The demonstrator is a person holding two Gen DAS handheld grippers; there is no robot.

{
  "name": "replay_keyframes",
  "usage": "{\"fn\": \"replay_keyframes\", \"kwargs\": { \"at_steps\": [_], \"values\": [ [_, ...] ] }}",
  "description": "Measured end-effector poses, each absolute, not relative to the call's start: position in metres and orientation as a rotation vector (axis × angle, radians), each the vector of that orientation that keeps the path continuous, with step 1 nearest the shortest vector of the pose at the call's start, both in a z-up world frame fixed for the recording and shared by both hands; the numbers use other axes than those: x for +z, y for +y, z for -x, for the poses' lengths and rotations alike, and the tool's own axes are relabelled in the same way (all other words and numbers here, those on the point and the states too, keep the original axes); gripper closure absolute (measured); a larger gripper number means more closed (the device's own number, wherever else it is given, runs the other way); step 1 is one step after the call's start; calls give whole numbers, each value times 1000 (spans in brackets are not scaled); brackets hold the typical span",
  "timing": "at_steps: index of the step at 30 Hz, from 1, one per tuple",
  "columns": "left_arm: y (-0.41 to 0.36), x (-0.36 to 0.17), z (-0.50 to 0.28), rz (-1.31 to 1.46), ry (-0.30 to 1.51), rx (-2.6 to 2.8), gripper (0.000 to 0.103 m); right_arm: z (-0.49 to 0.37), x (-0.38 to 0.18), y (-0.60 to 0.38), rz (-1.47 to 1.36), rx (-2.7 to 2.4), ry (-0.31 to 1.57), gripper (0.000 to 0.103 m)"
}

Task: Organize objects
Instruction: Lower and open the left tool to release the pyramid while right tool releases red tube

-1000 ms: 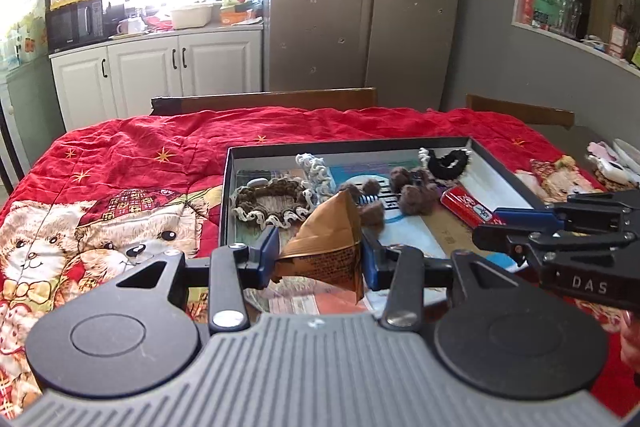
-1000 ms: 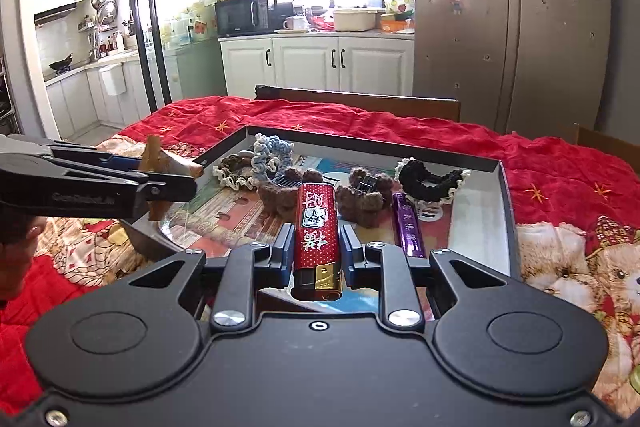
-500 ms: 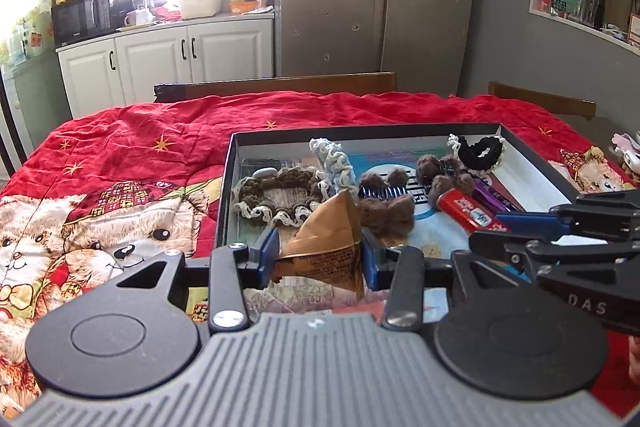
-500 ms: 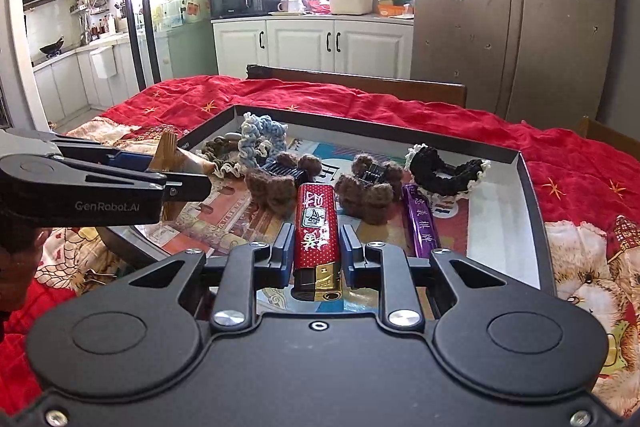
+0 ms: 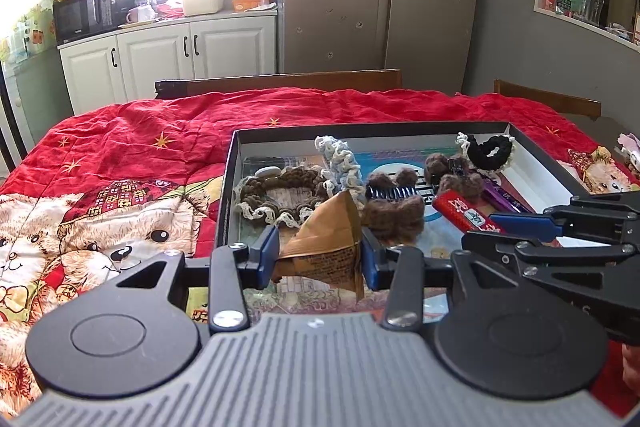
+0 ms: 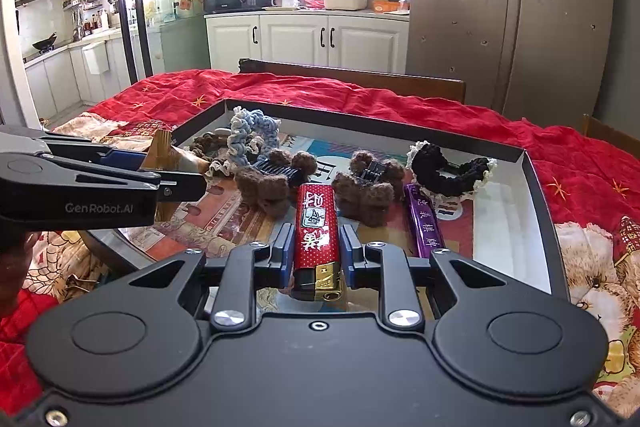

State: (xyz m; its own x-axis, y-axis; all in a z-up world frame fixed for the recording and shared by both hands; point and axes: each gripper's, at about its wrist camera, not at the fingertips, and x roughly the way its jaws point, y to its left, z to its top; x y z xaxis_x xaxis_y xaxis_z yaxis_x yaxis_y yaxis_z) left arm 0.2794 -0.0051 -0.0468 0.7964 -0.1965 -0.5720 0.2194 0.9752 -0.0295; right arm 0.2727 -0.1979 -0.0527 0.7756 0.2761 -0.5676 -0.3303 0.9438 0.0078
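A black-rimmed tray [image 5: 400, 128] lies on the red bedspread. My left gripper [image 5: 319, 254] is shut on a brown triangular paper packet [image 5: 328, 239] over the tray's near left part. My right gripper [image 6: 315, 251] is shut on a red lighter [image 6: 316, 227] over the tray's near middle; the lighter also shows in the left wrist view [image 5: 464, 213]. In the tray lie a brown scrunchie [image 5: 276, 195], a blue scrunchie [image 6: 250, 135], brown pom-pom hair clips [image 6: 364, 187], a black scrunchie [image 6: 448, 169] and a purple lighter [image 6: 426, 223].
A red bedspread [image 5: 120, 155] with teddy-bear prints covers the table. Wooden chair backs [image 5: 288, 81] stand behind it. Kitchen cabinets [image 6: 328, 39] and a fridge [image 6: 512, 7] are farther back. My left gripper's side [image 6: 80, 183] crosses the right wrist view at left.
Both grippers have moved forward over the tray, each still holding its object. The tray's contents look nearer and larger.
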Motion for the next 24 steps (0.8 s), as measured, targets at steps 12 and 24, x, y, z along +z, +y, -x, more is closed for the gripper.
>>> {"fn": "replay_keyframes", "kwargs": {
  "at_steps": [12, 24],
  "values": [
    [-5, -49, -282, -44, 614, -220, 57, -279, -57, -194, 101, 316, 606, 80],
    [-6, -54, -285, -61, 631, -216, 57, -283, -59, -190, 115, 327, 616, 80]
  ]
}}
